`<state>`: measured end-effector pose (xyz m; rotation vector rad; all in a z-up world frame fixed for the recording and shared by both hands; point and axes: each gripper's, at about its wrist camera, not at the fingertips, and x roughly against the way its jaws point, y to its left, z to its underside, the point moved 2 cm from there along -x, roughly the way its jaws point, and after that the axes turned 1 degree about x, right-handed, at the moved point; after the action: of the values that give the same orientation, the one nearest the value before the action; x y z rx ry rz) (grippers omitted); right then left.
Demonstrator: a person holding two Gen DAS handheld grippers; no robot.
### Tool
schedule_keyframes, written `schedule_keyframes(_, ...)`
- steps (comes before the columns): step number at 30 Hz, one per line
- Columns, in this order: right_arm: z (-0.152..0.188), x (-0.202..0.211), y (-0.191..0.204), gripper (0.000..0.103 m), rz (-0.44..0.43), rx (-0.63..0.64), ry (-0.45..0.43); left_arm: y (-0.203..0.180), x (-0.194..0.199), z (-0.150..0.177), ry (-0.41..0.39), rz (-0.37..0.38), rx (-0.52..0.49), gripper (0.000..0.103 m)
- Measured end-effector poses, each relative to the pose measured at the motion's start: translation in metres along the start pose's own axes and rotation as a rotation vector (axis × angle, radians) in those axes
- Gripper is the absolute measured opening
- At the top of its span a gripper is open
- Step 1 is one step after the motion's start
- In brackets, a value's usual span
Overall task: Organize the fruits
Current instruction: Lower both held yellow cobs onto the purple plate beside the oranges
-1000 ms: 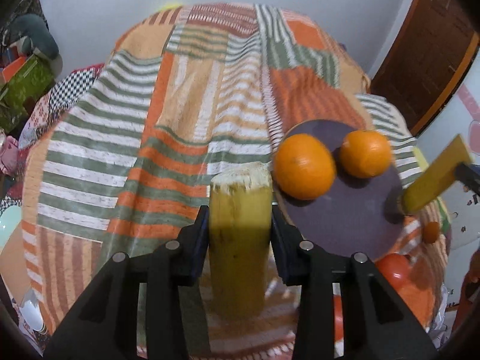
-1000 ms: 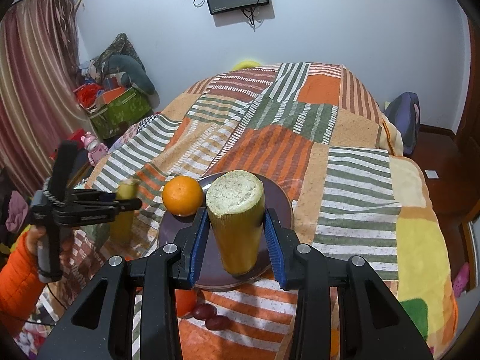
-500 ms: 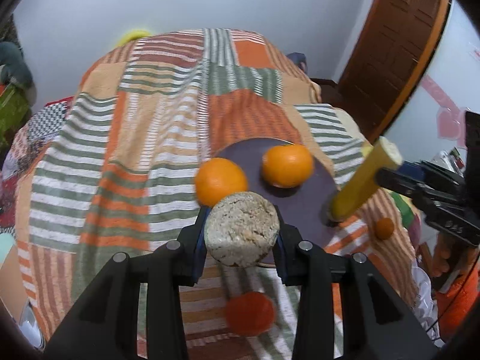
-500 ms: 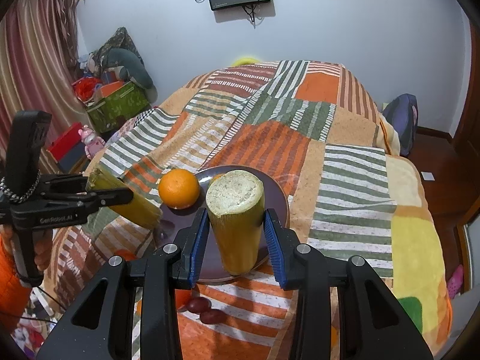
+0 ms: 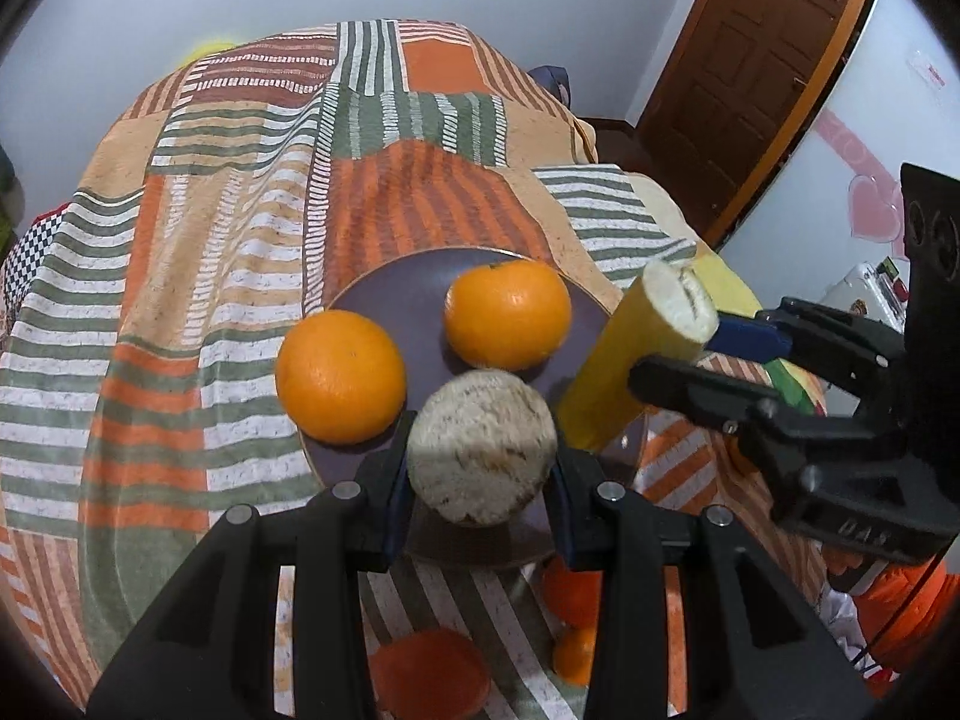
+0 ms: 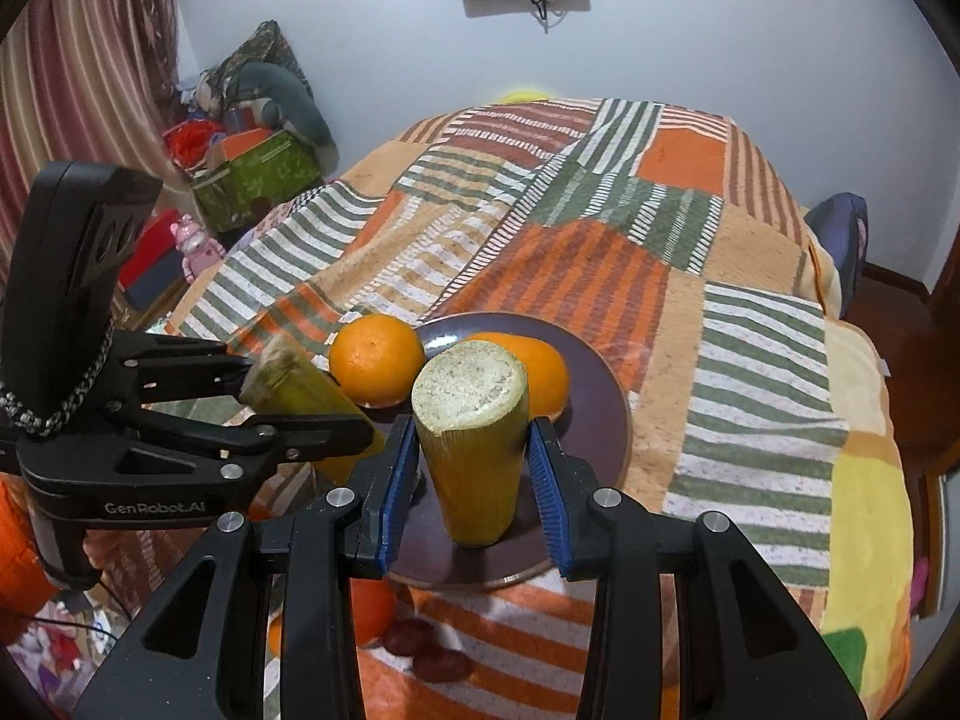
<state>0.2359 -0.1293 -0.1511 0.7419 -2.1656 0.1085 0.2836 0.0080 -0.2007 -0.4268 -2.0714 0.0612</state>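
Farthest left on the striped bedspread [image 6: 600, 276], the left gripper [image 5: 480, 480] is clamped on a yellow-green cane piece [image 5: 480, 471], held tilted with its pale cut end toward the camera, low over the near rim of the dark plate [image 5: 390, 294]. Just beyond it, one orange [image 5: 339, 375] sits at the plate's left edge, partly overhanging the bedspread, and a second orange [image 5: 507, 312] rests well inside the plate. To the right, the right gripper [image 6: 474, 474] grips a second cane piece [image 6: 474, 456], which stands nearly upright with its lower end on or just above the plate; whether it touches cannot be told. So two oranges are already gathered and both cane pieces are at the plate but not released. Off the plate, near the bed's front edge, several fruits remain loose: small orange fruits [image 5: 570, 594], a reddish round one [image 5: 429, 666], and two dark red fruits [image 6: 420, 642]. By my judgement the job is about midway, with setting down both pieces and collecting the stragglers left.
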Motion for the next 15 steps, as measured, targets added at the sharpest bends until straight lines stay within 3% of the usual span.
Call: schedule_keyframes(15,-0.012,-0.017,0.005,0.034,-0.013,0.026,-0.016,0.016,-0.019,-0.027,-0.033,-0.038,0.049,0.039)
